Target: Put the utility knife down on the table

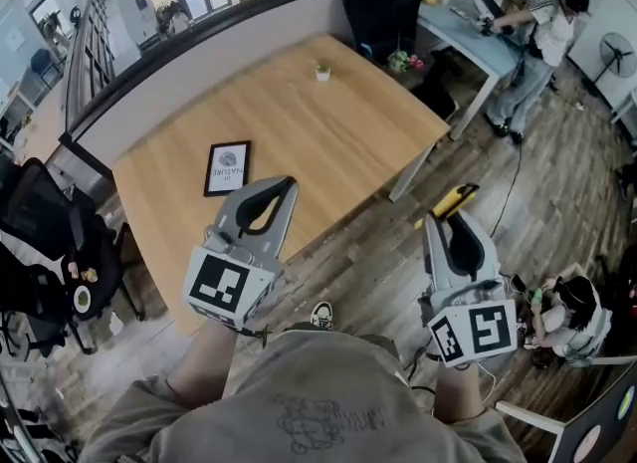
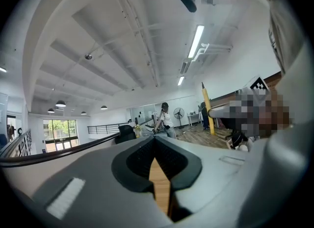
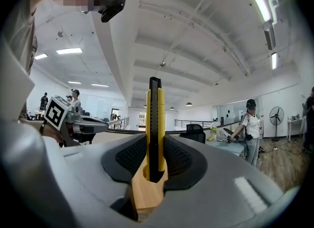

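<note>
The utility knife is yellow and black. My right gripper is shut on it and holds it over the wood-plank floor, just off the right front edge of the wooden table. In the right gripper view the knife stands upright between the jaws of the right gripper, its tip pointing away from me. My left gripper hovers over the table's near edge, shut with nothing in it. In the left gripper view the left gripper has its jaws meeting at the tip.
A black-framed picture lies flat on the table near the left gripper, and a small potted plant stands at the far side. A black office chair is behind the table. One person stands at a desk at the far right; another sits on the floor.
</note>
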The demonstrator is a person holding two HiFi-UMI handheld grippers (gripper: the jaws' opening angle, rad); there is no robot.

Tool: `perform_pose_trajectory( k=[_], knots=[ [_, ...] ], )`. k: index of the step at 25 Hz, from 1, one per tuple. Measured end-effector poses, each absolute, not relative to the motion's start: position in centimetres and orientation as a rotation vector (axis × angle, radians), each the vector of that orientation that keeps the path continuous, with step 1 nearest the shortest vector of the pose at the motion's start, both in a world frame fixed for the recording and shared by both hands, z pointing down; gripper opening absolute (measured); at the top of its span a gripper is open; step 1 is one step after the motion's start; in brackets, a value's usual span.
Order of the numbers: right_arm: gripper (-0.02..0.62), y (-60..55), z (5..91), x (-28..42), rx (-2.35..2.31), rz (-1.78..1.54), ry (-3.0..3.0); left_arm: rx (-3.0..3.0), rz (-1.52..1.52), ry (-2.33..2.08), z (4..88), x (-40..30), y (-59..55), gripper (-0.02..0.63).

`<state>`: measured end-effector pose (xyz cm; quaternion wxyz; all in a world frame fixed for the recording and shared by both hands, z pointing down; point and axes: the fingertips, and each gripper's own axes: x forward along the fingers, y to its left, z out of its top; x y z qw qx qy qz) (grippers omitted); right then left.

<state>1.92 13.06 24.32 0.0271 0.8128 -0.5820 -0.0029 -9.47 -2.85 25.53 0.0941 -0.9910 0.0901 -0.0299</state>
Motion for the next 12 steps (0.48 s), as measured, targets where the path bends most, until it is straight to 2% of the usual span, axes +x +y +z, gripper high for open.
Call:
perform_pose_trajectory(
  k=[12],
  knots=[
    [0.120, 3.5, 26.0, 8.5, 2.465, 0.030, -1.835, -2.964, -0.133, 0.306, 27.9, -3.6, -11.7, 0.000]
  ],
)
